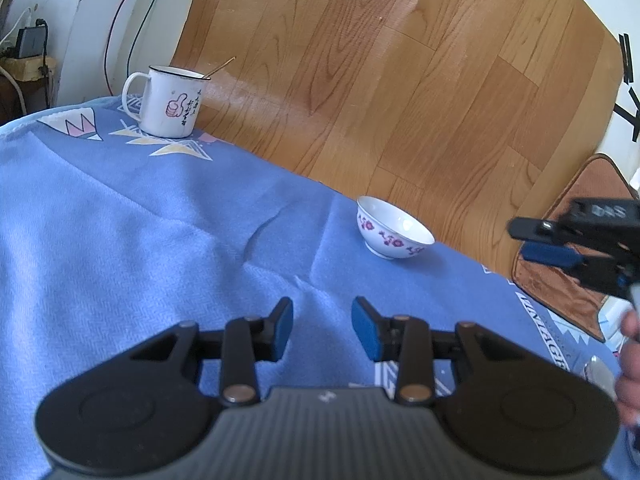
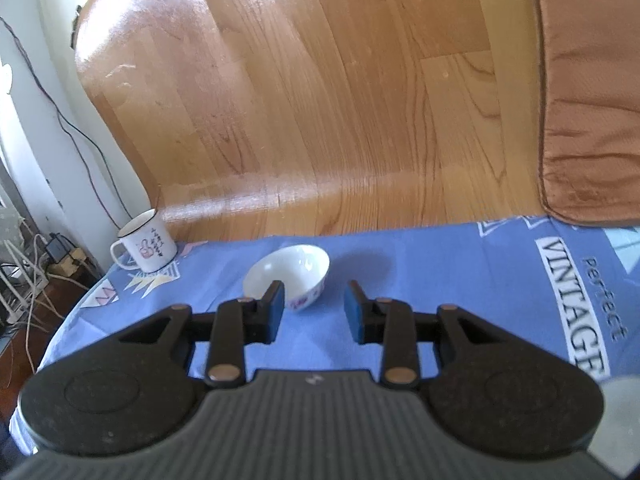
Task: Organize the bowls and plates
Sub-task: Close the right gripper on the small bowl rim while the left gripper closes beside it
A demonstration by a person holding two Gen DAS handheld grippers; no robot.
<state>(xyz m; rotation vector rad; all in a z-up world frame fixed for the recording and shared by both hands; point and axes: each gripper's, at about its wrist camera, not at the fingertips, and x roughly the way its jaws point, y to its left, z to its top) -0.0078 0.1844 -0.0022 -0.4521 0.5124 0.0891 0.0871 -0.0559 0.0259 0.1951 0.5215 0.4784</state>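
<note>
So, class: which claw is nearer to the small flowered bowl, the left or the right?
Right. The right claw hangs just short of the flowered bowl, open and not touching it. The left claw sits farther back over the blue cloth, also open.

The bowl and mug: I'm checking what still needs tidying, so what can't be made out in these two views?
- Mug contents: left wrist view shows only a thin handle poking over the rim; the wall hides the rest.
- Bowl near rim: right wrist view, covered by a finger of the right hand-held gripper.
- Pale round object: cut off by the right wrist view's corner and blurred.
- Plates: none visible in either view.
</note>
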